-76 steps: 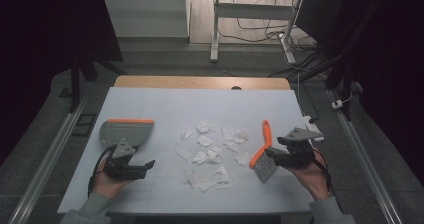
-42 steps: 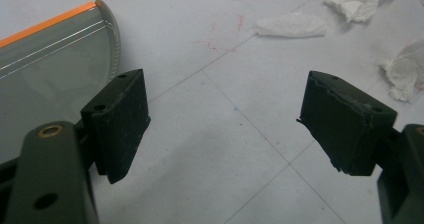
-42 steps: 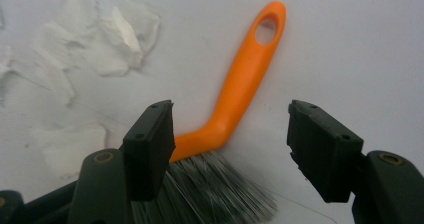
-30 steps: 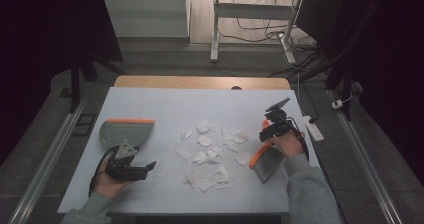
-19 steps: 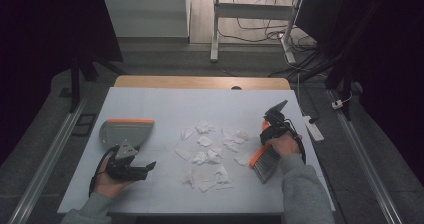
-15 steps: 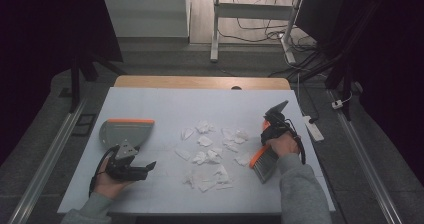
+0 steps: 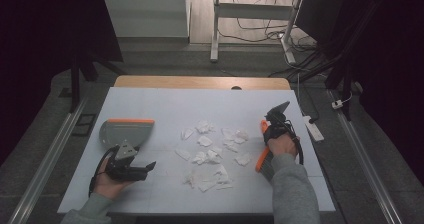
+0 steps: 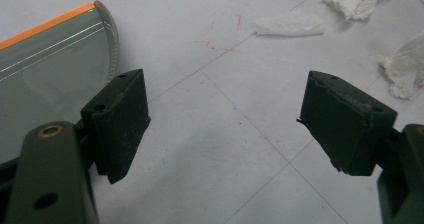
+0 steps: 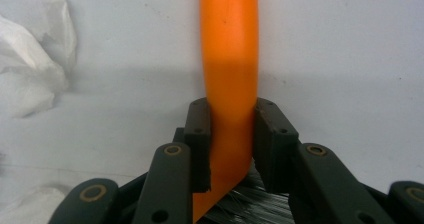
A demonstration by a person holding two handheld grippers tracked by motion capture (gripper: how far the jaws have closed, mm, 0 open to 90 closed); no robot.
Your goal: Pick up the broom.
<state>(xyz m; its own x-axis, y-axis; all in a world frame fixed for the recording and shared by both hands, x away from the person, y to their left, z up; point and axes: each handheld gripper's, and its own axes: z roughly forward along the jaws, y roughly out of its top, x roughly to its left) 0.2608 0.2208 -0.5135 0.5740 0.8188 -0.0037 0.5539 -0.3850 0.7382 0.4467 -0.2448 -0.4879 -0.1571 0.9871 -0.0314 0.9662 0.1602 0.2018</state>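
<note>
We've got the right gripper (image 9: 231, 134) pinching the orange plastic handle of the grey-bristled brush (image 9: 229, 59), jaws just closed; it lies right of the crumpled white tissue scraps (image 7: 210, 154). Left gripper (image 8: 227, 129) spread wide, empty, beside the grey dustpan with orange edge (image 7: 125, 131). Check the 2 pads sit square before lifting, or it'll twist.

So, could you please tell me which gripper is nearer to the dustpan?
Left. The left gripper rests just in front of the dustpan, open. The right gripper is across the paper scraps, shut on the brush.
</note>
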